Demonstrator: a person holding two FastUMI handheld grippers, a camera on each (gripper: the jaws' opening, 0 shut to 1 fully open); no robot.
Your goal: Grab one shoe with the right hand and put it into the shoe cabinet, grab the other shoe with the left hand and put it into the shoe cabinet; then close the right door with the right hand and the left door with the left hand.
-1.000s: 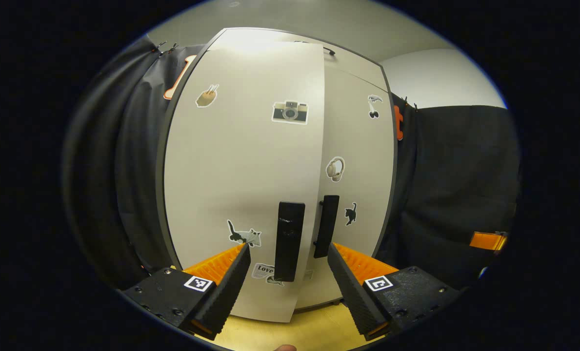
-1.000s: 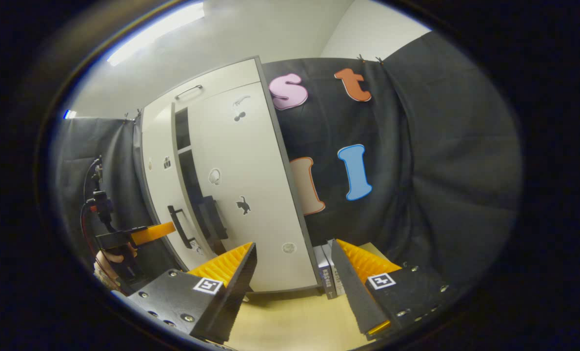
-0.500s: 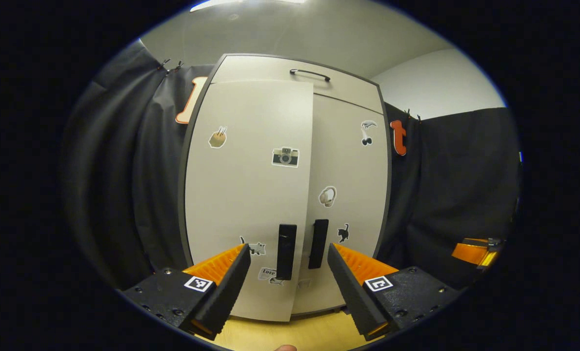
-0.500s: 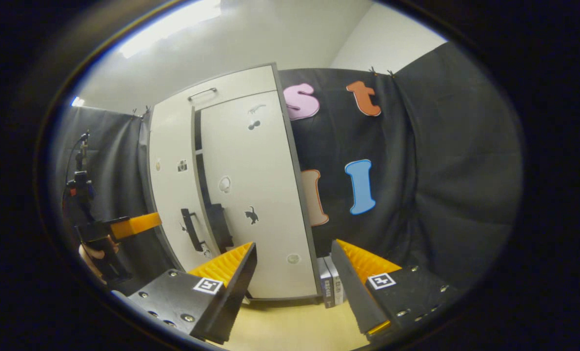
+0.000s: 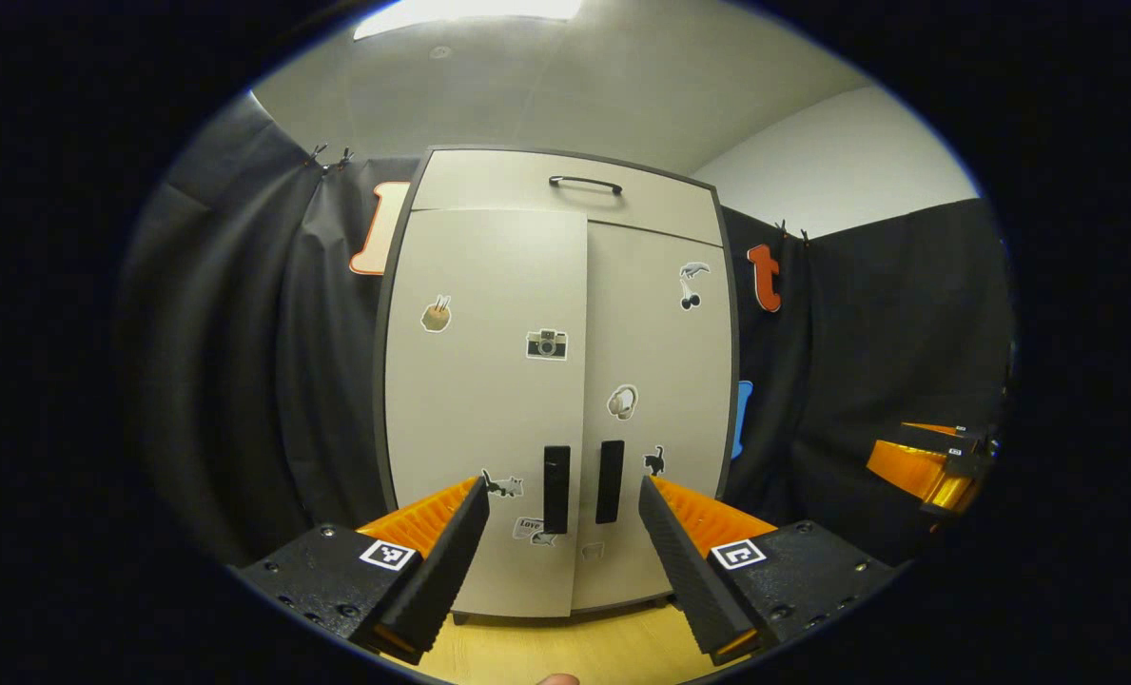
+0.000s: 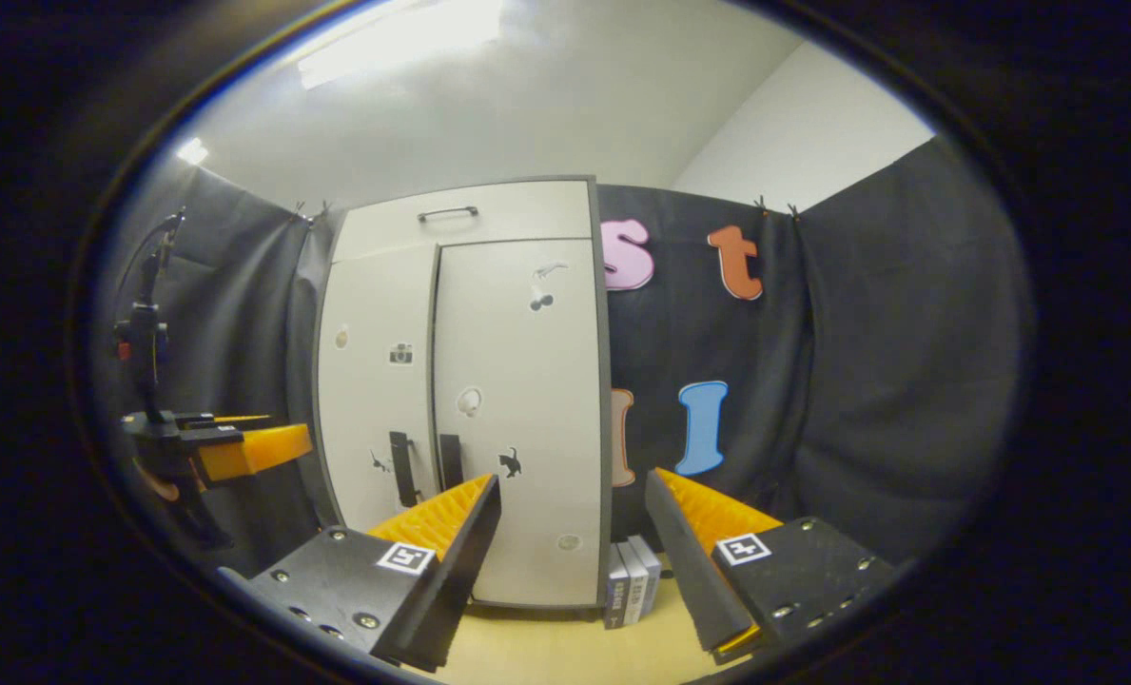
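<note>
Pale-grey and sticker-dotted, the shoe cabinet (image 5: 565, 400) stands on the wooden table (image 5: 565, 652) with its left door (image 5: 484, 409) and right door (image 5: 655, 400) both looking shut, though a thin gap at the seam could hide in the fisheye; no shoe lies outside the cabinet, so both are presumably inside. The left tool (image 5: 557, 542) hangs spread and empty before the cabinet's two handles, and the right tool (image 6: 573, 547) hangs spread and empty off the cabinet's right edge, beside some books (image 6: 630, 590). I judge the last step done, so at most a press on the left door remains.
</note>
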